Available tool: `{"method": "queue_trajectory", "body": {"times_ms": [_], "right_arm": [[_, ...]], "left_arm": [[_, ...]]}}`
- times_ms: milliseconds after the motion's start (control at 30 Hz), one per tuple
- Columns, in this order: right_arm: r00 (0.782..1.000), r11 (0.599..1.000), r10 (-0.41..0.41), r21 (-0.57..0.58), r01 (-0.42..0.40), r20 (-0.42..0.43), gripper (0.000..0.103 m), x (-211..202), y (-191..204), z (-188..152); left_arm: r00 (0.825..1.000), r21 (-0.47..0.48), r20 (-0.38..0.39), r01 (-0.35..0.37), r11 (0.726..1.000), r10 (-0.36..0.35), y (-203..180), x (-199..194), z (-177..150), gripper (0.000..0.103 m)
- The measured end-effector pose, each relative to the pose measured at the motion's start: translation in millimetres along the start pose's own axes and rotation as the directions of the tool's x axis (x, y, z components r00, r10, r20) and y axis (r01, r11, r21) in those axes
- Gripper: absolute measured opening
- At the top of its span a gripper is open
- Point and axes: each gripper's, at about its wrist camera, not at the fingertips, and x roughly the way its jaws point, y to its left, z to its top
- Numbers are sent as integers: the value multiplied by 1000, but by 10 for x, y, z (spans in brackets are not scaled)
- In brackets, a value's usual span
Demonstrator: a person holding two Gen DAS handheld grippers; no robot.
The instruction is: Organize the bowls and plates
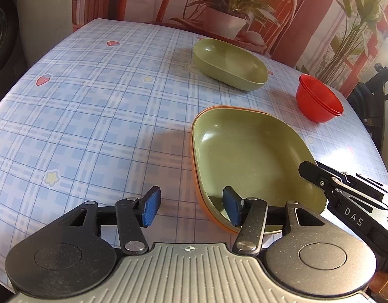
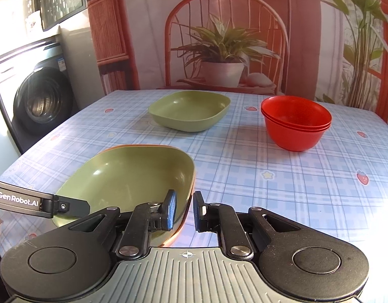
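My left tongs (image 1: 191,208) gape over the stacked plates' (image 1: 247,151) rim; right tongs (image 2: 184,210) barely parted, gripping nothing; checked tablecloth (image 1: 97,116), washing machine (image 2: 39,101) behind.

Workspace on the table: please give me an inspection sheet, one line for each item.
Surface: table under a blue checked cloth.
Job's things: green plate nested on an orange plate; second green plate apart, further back; stacked red bowls.
Clutter: nothing seen.
Grippers: left gripper open astride the near plates' rim; right gripper open, narrow gap, rim between its fingers.
Cables: nothing seen.
Surroundings: washing machine, printed plant backdrop.
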Motion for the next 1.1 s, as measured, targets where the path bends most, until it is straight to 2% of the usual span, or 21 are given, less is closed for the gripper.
{"method": "queue_trajectory", "body": {"times_ms": [100, 733, 867, 933, 1100], "right_arm": [[1000, 1000, -3, -26, 2, -12, 20, 50, 55, -44], [1000, 997, -26, -69, 26, -4, 19, 161, 91, -55], [1000, 998, -24, -53, 24, -15, 19, 166, 75, -31], [999, 1000, -9, -20, 8, -39, 19, 164, 34, 8], [1000, 1000, 5, 30, -5, 3, 19, 39, -87, 177]], "left_arm": [[1000, 0, 4, 0, 1000, 0, 6, 2, -2, 58], [998, 39, 54, -30, 999, 28, -14, 59, 9, 64], [998, 40, 58, -37, 999, 34, -14, 66, 19, 64], [998, 47, 54, -44, 998, 41, -16, 59, 45, 59], [994, 28, 102, 45, 999, -48, 58, -120, 210, 58]]}}
